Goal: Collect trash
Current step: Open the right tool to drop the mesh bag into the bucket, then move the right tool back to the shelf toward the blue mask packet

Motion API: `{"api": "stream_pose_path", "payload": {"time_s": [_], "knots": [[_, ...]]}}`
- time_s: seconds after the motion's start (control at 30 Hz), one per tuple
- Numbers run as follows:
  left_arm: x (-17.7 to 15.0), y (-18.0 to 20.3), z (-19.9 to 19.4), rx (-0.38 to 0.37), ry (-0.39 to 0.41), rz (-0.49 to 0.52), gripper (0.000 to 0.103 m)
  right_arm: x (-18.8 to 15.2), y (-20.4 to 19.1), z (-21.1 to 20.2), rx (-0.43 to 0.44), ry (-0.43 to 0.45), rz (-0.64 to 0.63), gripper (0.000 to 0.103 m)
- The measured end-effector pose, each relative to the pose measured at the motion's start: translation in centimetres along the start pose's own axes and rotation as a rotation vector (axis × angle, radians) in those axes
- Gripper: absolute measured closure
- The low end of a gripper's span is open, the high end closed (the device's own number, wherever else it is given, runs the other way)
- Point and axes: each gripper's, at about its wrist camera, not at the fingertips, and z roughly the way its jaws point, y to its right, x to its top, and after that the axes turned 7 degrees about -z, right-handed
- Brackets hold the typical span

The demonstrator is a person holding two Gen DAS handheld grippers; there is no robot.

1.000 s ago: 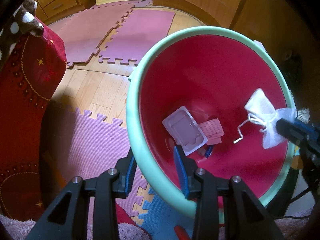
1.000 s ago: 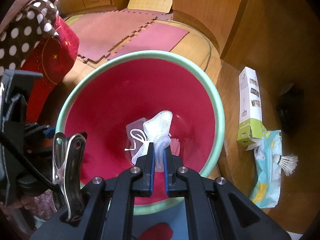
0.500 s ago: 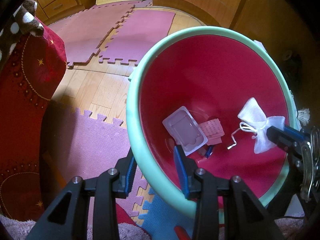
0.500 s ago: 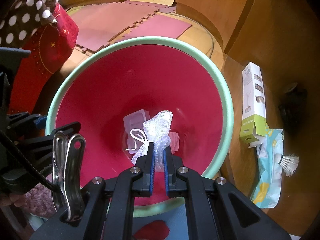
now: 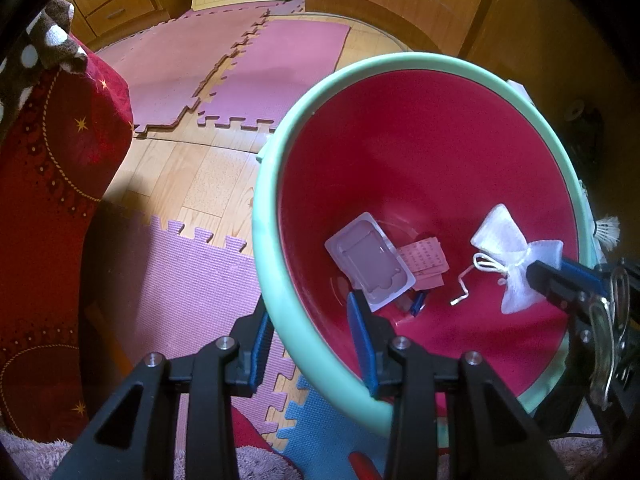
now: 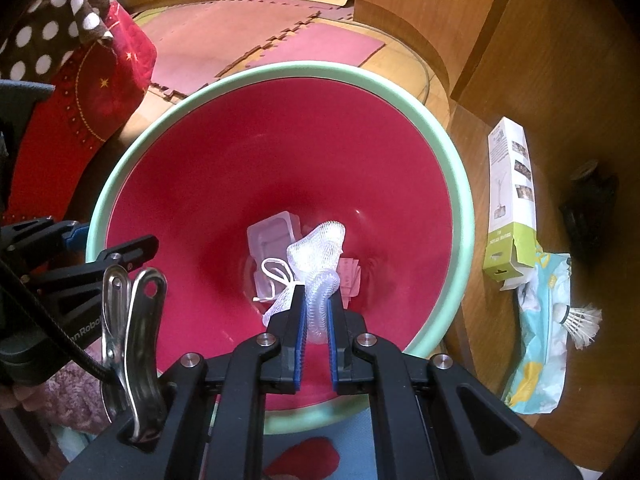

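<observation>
White mesh drawstring pouch [image 6: 318,258]: we clamp it in our right gripper [image 6: 316,320] above the red, green-rimmed plastic bin [image 5: 276,280], whose rim our left gripper [image 5: 310,334] pinches.

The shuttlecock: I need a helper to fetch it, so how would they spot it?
Start at the big red basin with the mint rim. Right of it on the wooden surface lie a tall white and green carton and a pale patterned packet. The shuttlecock rests on that packet's edge, the only thing with white feathers.
</observation>
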Motion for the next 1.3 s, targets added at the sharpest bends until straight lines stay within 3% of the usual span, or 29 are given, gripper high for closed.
{"api": "stream_pose_path", "payload": {"time_s": [0.23,0.53,1.1,1.3], "knots": [[0.0,0.1,0.0,0.0,0.0,0.0,0.065,0.0,-0.1,0.2,-0.002,-0.005,-0.006,0.094],[0.0,0.1,0.0,0.001,0.002,0.002,0.065,0.2,-0.1,-0.6,0.009,0.03,0.018,0.073],[0.1,0.2,0.0,-0.002,0.0,0.002,0.065,0.1,0.0,-2.0,0.027,0.058,0.045,0.07],[0.0,0.2,0.0,-0.003,0.0,0.001,0.064,0.3,-0.1,-5.2,0.033,0.089,0.04,0.07]]}}
